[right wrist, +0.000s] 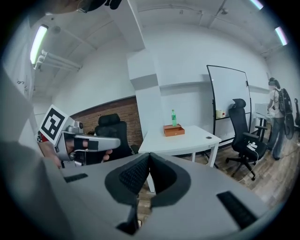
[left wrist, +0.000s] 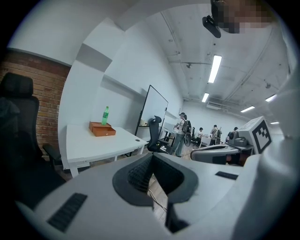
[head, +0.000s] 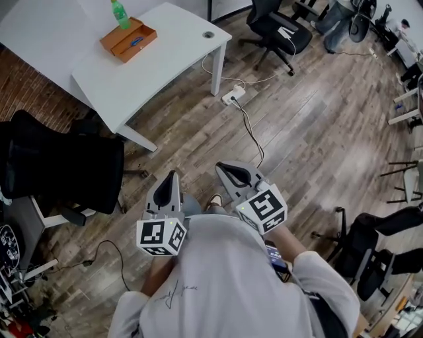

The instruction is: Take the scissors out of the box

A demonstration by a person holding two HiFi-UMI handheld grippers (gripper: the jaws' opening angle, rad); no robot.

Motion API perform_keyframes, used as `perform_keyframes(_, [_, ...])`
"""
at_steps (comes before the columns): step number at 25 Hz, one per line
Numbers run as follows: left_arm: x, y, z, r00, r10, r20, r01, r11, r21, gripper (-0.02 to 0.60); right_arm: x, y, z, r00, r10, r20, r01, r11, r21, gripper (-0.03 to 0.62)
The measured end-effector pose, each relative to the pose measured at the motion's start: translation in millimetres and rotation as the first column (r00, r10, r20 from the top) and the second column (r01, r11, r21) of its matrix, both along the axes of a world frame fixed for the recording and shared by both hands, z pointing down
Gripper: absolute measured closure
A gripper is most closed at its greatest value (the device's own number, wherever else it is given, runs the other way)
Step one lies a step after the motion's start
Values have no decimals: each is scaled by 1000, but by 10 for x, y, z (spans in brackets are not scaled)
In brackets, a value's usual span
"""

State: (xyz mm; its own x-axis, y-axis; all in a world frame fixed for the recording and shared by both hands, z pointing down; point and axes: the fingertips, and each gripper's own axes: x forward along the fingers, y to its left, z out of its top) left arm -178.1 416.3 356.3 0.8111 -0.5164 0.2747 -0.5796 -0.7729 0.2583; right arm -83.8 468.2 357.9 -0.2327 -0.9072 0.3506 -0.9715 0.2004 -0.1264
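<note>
**Left gripper** (head: pixel 172 175): held low over the wooden floor (head: pixel 317 132), just beside the right gripper (head: pixel 223 166). Its fingers (left wrist: pixel 138 176) are closed tip to tip with nothing between them.

**Right gripper:** fingers (right wrist: pixel 133 176) likewise pressed together and empty. Each gripper view catches the other gripper at its edge. Only the head view shows both with their marker cubes.

**Power strip** (head: pixel 232 96): white, with a cable, on the floor between the person and the table. Seen in the head view only.

**Table** (head: pixel 165 59): white, ahead of both grippers and well apart from them.

**Box** (head: pixel 129 39): orange, open-topped, on the table's far part. Only the head view looks into it. A small blue item (head: pixel 137 41) lies inside, too small to confirm as the scissors. The gripper views show just the box's side wall.

**Bottle** (head: pixel 119 14): green, upright at the box's far edge. Whether it stands in the box or behind it cannot be told.

**Far background:** whiteboard (right wrist: pixel 229 101), black office chair (right wrist: pixel 246 136) and brick wall (left wrist: pixel 44 103). The left gripper view adds a group of standing people (left wrist: pixel 182 133).
</note>
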Motion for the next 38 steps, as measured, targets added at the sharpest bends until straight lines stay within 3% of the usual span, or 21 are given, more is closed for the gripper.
perform_keyframes(16, [326, -601, 115, 1000, -15, -2, 15, 1000, -23, 574, 275, -567, 95, 999, -42, 5, 42, 999, -17, 586])
perform_keyframes(30, [668, -1725, 149, 1000, -17, 8, 17, 999, -38, 574, 571, -1708, 183, 997, -69, 17, 70, 997, -41, 586])
perform_keyframes(38, [680, -2378, 112, 1000, -27, 16, 27, 999, -43, 574, 529, -2369, 219, 990, -138, 7, 138, 986, -97, 586])
